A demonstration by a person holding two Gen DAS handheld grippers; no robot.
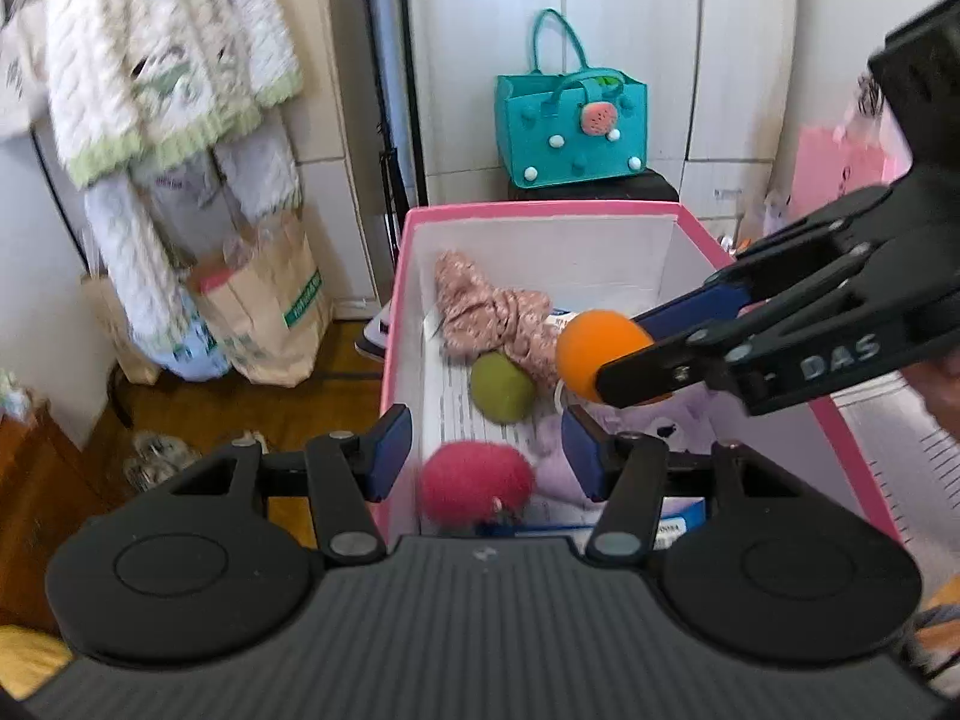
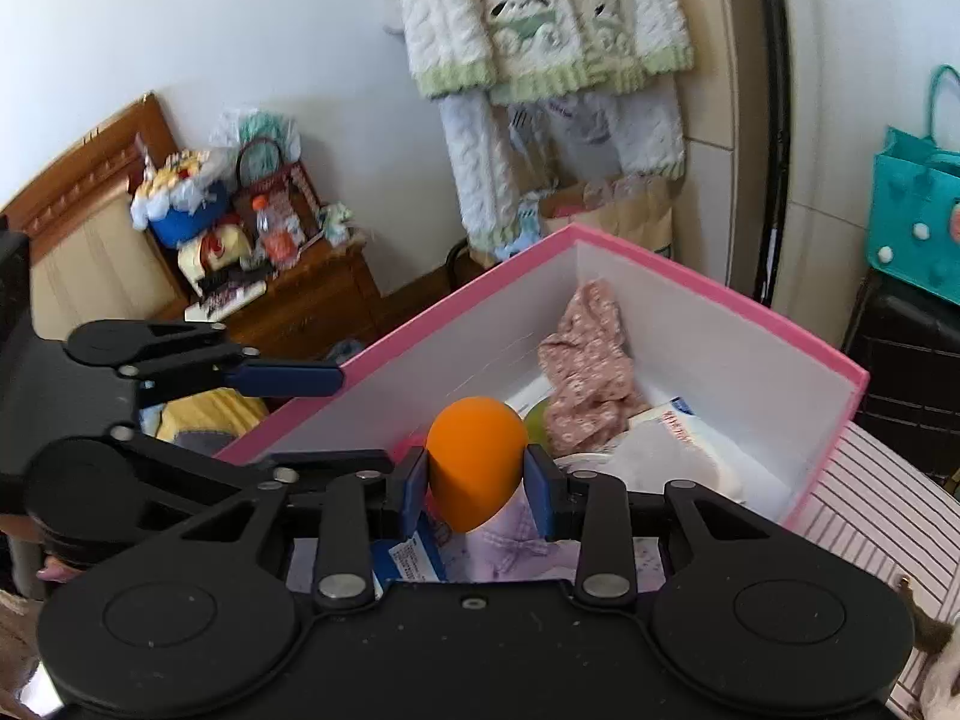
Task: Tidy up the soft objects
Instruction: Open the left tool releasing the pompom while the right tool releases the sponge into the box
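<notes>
A pink-rimmed white box holds a floral cloth, a green ball, papers and a lilac plush item. My left gripper hovers over the box's near-left corner and stands open. A fuzzy pink ball is blurred just below its pads, touching neither. From the right, my right gripper reaches over the box, shut on an orange foam ball. In the right wrist view the orange ball is pinched between the pads of the right gripper, above the box.
A teal felt bag stands on a dark case behind the box. Knit garments hang at the left above a paper bag. A cluttered wooden nightstand stands by the wall. Striped fabric lies right of the box.
</notes>
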